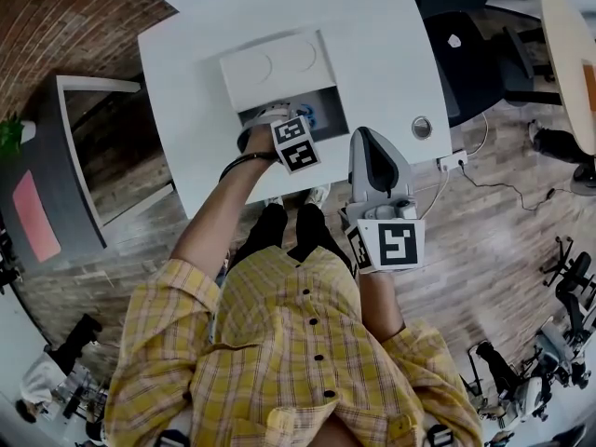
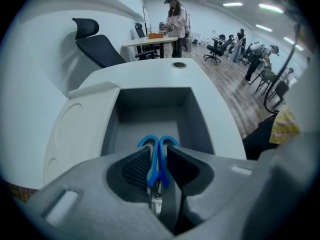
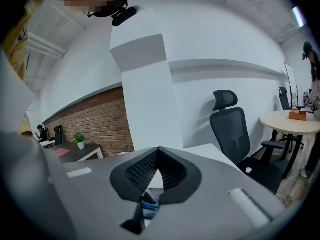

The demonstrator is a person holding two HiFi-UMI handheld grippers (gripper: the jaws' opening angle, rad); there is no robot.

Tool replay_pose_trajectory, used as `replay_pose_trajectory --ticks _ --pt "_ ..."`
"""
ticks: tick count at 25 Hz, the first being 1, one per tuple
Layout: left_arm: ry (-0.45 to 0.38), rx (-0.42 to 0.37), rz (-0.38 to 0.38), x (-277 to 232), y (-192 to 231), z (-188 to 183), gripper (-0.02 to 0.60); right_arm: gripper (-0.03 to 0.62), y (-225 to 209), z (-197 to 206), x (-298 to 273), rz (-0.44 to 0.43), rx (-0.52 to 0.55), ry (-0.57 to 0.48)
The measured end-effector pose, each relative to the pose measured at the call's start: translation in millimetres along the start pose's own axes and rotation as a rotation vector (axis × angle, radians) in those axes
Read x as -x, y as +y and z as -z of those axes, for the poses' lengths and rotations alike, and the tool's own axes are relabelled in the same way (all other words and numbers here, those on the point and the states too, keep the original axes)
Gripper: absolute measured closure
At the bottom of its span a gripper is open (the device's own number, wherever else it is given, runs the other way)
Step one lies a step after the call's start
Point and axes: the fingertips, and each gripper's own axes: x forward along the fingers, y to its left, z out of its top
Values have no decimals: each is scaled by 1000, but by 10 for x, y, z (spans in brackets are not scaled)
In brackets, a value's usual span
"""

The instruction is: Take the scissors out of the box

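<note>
The left hand-held gripper (image 2: 161, 153) points down into the open grey box (image 2: 150, 101) on the white worktop (image 1: 372, 35). Its jaws stand narrowly apart around the blue-handled scissors (image 2: 154, 159), which lie inside the box. The right hand-held gripper (image 3: 158, 150) is closed and empty at the worktop's near edge.

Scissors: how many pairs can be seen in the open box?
1. The blue-handled scissors lie in the box, handles between the jaws of the left gripper. That gripper covers the box's near part, so more could be hidden.
</note>
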Motion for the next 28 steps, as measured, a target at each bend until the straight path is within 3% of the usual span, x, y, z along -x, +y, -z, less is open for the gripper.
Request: replay_pose_trajectory --ticks 13,28 --pt "25 39 70 -131 -6 21 502 589 30 37 -58 -12 -1 1" --pt "-164 173 -125 596 104 -59 504 589 93 -63 122 -20 15 -23"
